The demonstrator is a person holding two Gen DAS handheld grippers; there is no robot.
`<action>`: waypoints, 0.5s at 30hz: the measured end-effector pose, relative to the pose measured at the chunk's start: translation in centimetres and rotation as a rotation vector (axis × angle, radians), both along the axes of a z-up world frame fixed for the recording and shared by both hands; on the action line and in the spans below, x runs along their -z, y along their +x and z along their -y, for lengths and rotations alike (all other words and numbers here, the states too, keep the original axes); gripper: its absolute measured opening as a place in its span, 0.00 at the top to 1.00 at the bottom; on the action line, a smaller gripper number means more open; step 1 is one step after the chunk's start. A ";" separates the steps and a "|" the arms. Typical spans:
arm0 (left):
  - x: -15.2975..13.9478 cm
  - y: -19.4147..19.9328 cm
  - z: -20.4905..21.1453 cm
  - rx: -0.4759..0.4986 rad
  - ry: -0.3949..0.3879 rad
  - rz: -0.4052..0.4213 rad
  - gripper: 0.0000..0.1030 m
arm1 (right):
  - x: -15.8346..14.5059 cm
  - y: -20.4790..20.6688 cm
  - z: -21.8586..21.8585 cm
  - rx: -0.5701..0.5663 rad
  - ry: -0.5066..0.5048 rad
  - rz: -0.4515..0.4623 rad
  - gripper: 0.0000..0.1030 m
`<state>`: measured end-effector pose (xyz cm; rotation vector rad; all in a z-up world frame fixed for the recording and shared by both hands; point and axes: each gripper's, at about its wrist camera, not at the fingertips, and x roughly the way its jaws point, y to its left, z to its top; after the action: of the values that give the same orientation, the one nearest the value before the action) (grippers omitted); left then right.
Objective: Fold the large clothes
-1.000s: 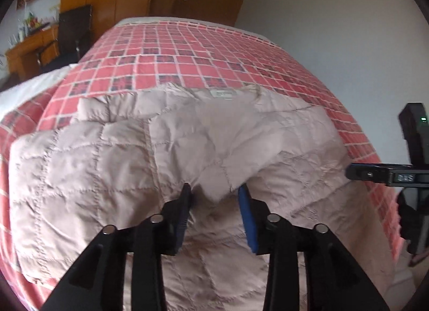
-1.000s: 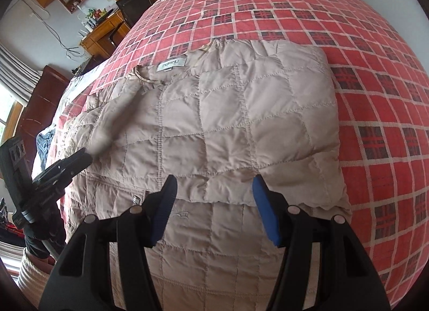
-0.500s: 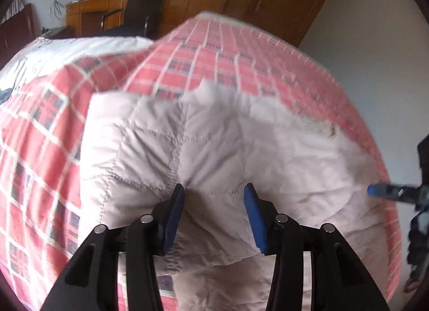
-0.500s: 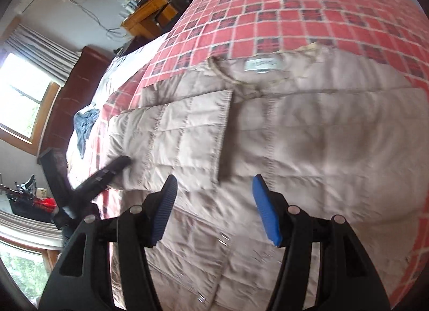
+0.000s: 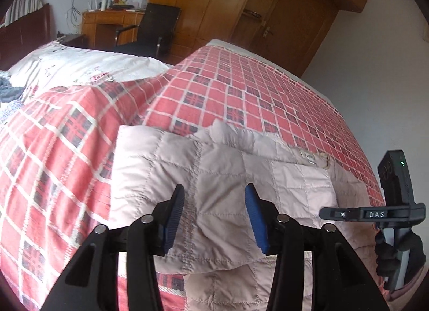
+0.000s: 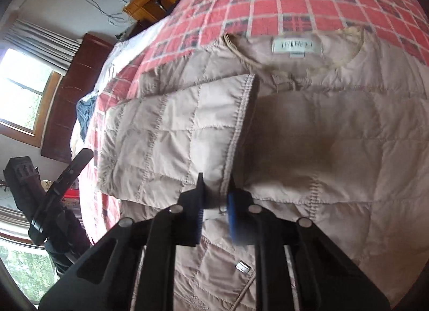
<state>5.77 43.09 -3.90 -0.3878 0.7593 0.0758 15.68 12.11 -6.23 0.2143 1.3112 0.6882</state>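
Beige quilted jacket (image 5: 241, 176) lies on the bed's red plaid cover (image 5: 241, 91), collar label at 12 o'clock in the right wrist view. One sleeve panel is folded across the front; its stitched edge (image 6: 241, 117) runs down to the right gripper (image 6: 214, 203), whose fingers pinch that edge. Left gripper (image 5: 214, 214) hovers over the jacket with fingers spread, nothing between them. Open plaid lies at 9 and 12 o'clock of the jacket. Left wrist view alone shows the wardrobe (image 5: 241, 2), desk and chair; right wrist view alone shows a window (image 6: 18, 91) and a metal snap (image 6: 242, 266).
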 end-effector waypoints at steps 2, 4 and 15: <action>-0.4 0.0 -0.3 -0.003 0.009 0.008 0.54 | -1.8 -0.4 1.4 0.014 0.013 0.059 0.89; -0.7 0.0 -0.2 0.004 0.027 0.012 0.54 | -3.7 -0.6 3.4 0.045 0.018 0.106 0.90; 0.2 2.2 4.2 0.116 0.053 -0.018 0.54 | -6.4 -1.5 16.8 0.273 -0.052 0.197 0.93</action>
<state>7.92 38.89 -4.09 -0.2925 0.7944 -0.0098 14.23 -4.74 0.21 0.2705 1.0845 0.4307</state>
